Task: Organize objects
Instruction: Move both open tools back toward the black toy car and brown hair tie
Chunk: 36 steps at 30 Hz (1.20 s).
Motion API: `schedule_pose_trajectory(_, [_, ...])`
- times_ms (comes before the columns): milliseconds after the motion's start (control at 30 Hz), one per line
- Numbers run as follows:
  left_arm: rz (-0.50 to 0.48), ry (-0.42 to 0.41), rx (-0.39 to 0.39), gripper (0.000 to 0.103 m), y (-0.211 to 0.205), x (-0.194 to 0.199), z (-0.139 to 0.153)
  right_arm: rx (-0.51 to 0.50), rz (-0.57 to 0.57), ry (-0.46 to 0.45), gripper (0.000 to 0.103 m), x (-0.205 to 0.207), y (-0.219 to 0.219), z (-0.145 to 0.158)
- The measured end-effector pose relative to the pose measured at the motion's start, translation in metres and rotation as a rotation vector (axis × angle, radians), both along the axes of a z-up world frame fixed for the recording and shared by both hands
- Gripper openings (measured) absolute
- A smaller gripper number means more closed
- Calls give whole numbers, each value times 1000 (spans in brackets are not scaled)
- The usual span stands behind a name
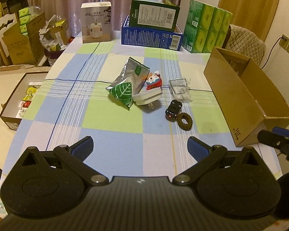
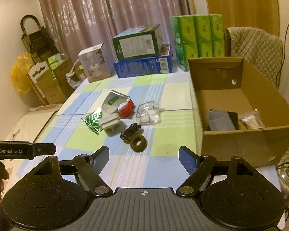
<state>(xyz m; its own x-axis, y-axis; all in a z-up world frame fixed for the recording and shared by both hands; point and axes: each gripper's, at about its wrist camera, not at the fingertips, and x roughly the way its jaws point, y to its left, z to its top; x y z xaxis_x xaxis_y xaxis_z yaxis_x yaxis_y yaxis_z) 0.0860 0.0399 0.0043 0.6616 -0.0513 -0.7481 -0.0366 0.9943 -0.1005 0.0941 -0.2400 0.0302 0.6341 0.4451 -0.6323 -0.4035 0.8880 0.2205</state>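
Both grippers are wide open and empty — left gripper (image 1: 139, 146), right gripper (image 2: 143, 156). The brown ring (image 2: 138, 143) sits mid-tabletop touching the toy car (image 2: 130, 130); I'd grab it from the near side, then drop it in the cardboard box (image 2: 246, 144) at the right edge.

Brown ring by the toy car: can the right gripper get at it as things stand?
Probably yes. The brown ring lies nearest the open right gripper, bare cloth between them; only the toy car touches its far side.
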Motion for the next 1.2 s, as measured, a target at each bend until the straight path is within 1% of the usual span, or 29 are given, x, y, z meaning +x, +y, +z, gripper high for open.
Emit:
schedule_pose_trajectory(267, [3,15,4,100,9,27,-16,-21,48,24,76,21,23,-24])
schedule_pose_trajectory(433, [-20,18,4,100,11,48,-28,-40,71,49,76,38,37,-45])
schedule_pose_trajectory(600, [-37,20,-16,99,13,73,-44,-66,84,67,76,59,52,-67])
schedule_pose_trajectory(700, [-54,33,-19,94,11,88,-56,-84,89,74,72,73,58,-80])
schedule_pose_trajectory(767, [-62,34,-22,94,11,97,-63,-98,98,79,67,82,62,-89])
schedule_pose_trajectory(867, [-79,31,-40,91,10,108,-75,-120,117,81,64,93,68,-102])
schedule_pose_trajectory(933, [-88,36,-38,88,10,115,-83,-130,128,81,64,100,72,-110])
schedule_pose_trajectory(1100, [-90,40,-61,86,10,128,-100,-152,133,92,62,115,81,-126])
schedule_pose_trajectory(1200, [-93,42,-73,85,11,132,-109,-162,146,90,58,122,88,-134])
